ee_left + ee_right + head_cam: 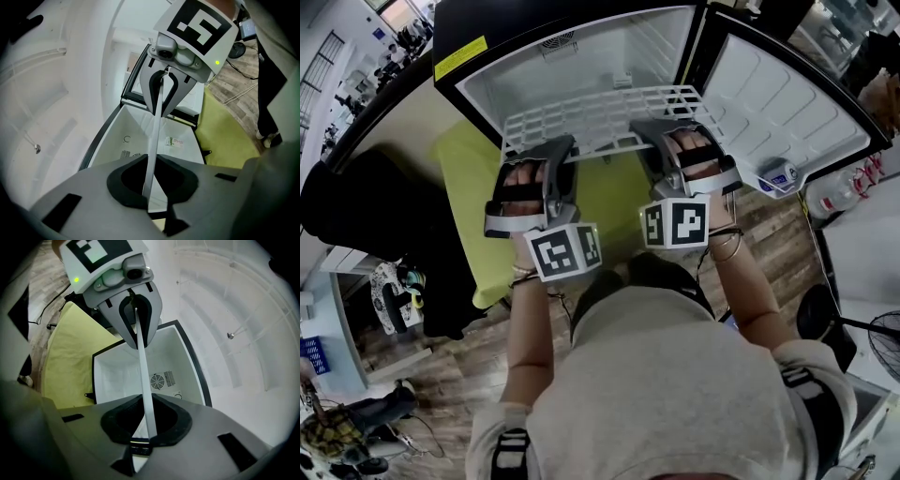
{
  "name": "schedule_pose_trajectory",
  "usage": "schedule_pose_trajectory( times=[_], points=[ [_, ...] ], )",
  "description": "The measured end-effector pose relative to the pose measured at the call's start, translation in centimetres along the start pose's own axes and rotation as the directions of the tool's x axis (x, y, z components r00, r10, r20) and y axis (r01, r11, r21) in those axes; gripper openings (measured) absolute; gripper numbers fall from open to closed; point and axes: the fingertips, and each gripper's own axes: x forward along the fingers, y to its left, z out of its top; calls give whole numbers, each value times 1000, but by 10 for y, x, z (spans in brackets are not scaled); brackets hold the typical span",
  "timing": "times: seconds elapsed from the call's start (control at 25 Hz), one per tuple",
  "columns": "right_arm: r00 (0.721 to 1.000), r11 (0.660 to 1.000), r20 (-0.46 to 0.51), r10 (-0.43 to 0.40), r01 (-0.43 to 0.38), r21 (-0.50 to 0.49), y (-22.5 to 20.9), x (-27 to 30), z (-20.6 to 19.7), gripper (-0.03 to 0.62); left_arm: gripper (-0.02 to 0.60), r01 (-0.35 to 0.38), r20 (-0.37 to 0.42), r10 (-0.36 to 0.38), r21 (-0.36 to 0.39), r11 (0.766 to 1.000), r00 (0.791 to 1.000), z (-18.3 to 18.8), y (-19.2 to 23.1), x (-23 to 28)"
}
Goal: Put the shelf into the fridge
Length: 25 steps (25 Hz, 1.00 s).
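Observation:
A white wire shelf (pixel 609 112) hangs level in front of the open fridge (pixel 581 56), its far edge at the fridge's mouth. My left gripper (pixel 555 150) is shut on the shelf's near edge at the left. My right gripper (pixel 661 133) is shut on that edge at the right. In the left gripper view the shelf (pixel 154 140) shows edge-on as a thin white strip, running from my left gripper (pixel 150 187) to the right gripper (pixel 164 89). The right gripper view shows the shelf (pixel 143 376) the same way, between my right gripper (pixel 145 427) and the left gripper (pixel 136 310).
The fridge door (pixel 778 103) stands swung open to the right, with moulded racks. A yellow-green cloth (pixel 478 187) covers the surface under the fridge. Bottles (pixel 853 187) stand at the right, a fan (pixel 881 328) lower right, a black bulk (pixel 375 216) at the left.

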Motion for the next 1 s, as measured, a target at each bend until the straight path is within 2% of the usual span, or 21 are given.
schedule_pose_trajectory(
  times=[0.4,1.0],
  points=[
    [997,1000,75,18,-17,-9,-5,10,0,54,55,-7,-66,7,-6,1000,998,-2,6,4],
    [993,999,116,37,-34,-34,-8,23,-1,55,55,-19,-106,15,-34,999,994,-6,7,12]
  ],
)
